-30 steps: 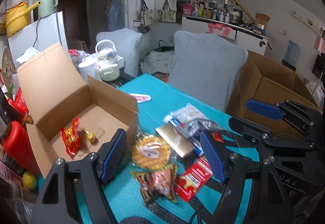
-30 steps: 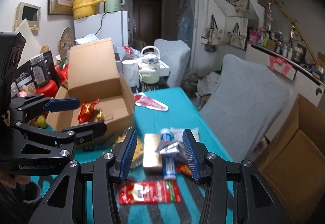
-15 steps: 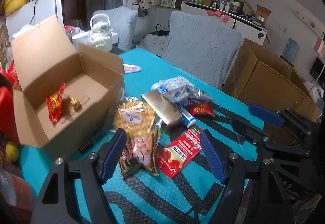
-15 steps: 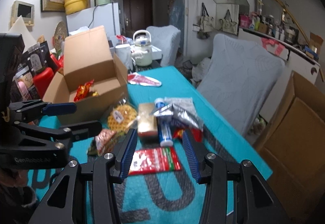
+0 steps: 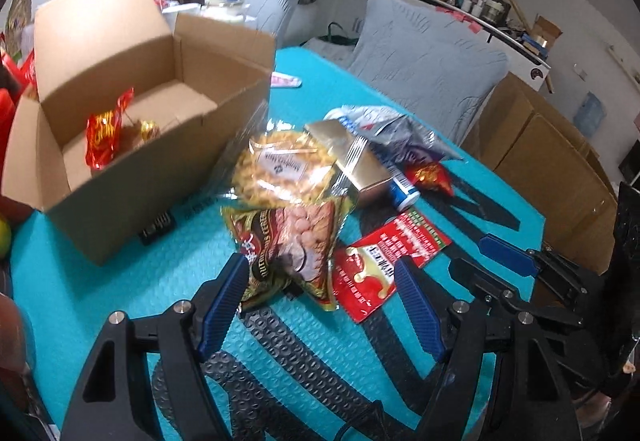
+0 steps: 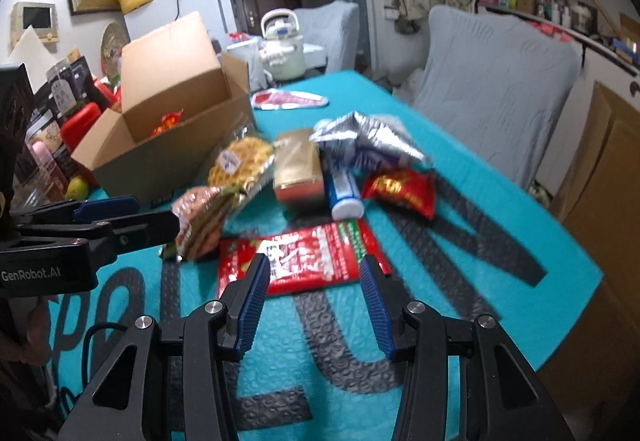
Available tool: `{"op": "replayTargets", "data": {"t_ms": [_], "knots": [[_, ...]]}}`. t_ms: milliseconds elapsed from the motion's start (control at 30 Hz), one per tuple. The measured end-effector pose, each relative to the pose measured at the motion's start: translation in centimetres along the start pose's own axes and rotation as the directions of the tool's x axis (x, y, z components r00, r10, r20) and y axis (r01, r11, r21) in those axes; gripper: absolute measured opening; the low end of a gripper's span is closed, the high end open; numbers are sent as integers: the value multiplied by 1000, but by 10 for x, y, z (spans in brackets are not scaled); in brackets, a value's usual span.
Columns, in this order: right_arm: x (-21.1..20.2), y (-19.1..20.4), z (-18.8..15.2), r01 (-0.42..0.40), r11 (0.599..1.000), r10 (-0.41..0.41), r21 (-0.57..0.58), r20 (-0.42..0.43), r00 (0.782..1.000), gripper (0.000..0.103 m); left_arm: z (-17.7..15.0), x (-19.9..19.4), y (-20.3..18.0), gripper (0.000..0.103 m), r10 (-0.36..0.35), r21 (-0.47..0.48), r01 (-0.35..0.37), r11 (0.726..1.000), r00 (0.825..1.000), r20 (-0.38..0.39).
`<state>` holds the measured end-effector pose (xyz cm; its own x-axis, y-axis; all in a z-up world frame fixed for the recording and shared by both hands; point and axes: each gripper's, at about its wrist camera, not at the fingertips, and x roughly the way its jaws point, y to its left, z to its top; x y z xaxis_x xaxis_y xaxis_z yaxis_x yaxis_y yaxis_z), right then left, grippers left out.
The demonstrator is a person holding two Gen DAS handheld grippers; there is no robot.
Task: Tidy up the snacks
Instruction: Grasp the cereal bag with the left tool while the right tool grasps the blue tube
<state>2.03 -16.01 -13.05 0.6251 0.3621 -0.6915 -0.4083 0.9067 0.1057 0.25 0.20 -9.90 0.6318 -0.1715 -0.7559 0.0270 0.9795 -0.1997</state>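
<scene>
Fingers of the left gripper (image 5: 320, 293) are spread wide and hold nothing; they hover low over the bench (image 5: 120, 281), a table under a teal bubble-textured mat with black lettering. At the bench's left edge stands the open brown cardboard box (image 5: 160, 177), with a red-and-yellow crinkled wrapper (image 5: 104, 137) already inside. Just right of the box lies the loose pile: a clear bag of round yellow crisps (image 5: 284, 169), and touching its near side a brown-and-green printed snack pouch (image 5: 296, 245), whose near corner sits between the left gripper's spread fingers. Beside it lies a flat red sachet with white print (image 5: 384, 261), then a gold foil-wrapped block (image 5: 356, 165), a blue-and-white tube (image 5: 400, 189), a crumpled silver bag (image 5: 400, 129) and a small red packet (image 5: 430, 175) further right.

Further right again, the right gripper (image 6: 312, 305) is likewise spread and empty. The red sachet lies straight ahead of it, its long axis crosswise to the fingers, so the right gripper looks the nearer for that piece, the left for the pouch.
</scene>
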Motion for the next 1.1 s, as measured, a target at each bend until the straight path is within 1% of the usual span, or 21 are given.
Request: {"op": "replayTargets", "data": {"t_ms": [100, 167, 233, 300, 433, 533, 667, 767, 833, 900, 967, 1033, 1067, 1100], "knots": [[9, -3, 1, -7, 1000, 7, 3, -12, 1000, 46, 0, 11, 3, 75, 5, -14, -6, 1000, 1000, -14], [15, -6, 2, -2, 1000, 2, 3, -21, 1000, 46, 2, 19, 4, 75, 20, -17, -21, 1000, 1000, -21], [21, -11, 4, 1, 1000, -1, 5, -31, 1000, 46, 4, 29, 5, 75, 54, -20, -55, 998, 998, -34], [27, -16, 7, 4, 1000, -4, 11, -38, 999, 46, 6, 36, 9, 75, 71, -30, -72, 997, 996, -47], [39, -29, 13, 1, 1000, 0, 25, -50, 999, 46, 9, 54, 17, 75, 75, -59, -81, 995, 993, -93], [49, -33, 20, -5, 1000, 7, 23, -61, 998, 46, 12, 63, 19, 75, 111, -47, -116, 992, 989, -100], [62, -35, 28, -32, 999, 33, 17, -71, 997, 46, 14, 75, 28, 75, 72, -87, -84, 993, 989, -131], [72, -39, 34, -48, 998, 52, 36, -94, 994, 46, 14, 77, 28, 75, 78, -74, -87, 993, 990, -115], [79, -42, 36, -75, 996, 81, 58, -113, 990, 46, 14, 78, 24, 68, 90, -51, -96, 994, 990, -111], [80, -44, 37, -92, 993, 100, 74, -108, 989, 46, 13, 78, 20, 60, 96, -23, -99, 995, 989, -111], [81, -44, 40, -97, 992, 105, 77, -102, 989, 46, 13, 76, 19, 58, 88, -24, -92, 996, 990, -112], [83, -40, 43, -100, 993, 106, 64, -91, 990, 37, 14, 75, 20, 57, 77, -33, -81, 996, 991, -111], [85, -39, 44, -92, 994, 98, 59, -95, 991, 28, 14, 75, 21, 56, 73, -37, -77, 996, 991, -111], [86, -38, 45, -90, 994, 95, 55, -95, 991, 28, 14, 73, 22, 55, 71, -40, -75, 996, 991, -111]]}}
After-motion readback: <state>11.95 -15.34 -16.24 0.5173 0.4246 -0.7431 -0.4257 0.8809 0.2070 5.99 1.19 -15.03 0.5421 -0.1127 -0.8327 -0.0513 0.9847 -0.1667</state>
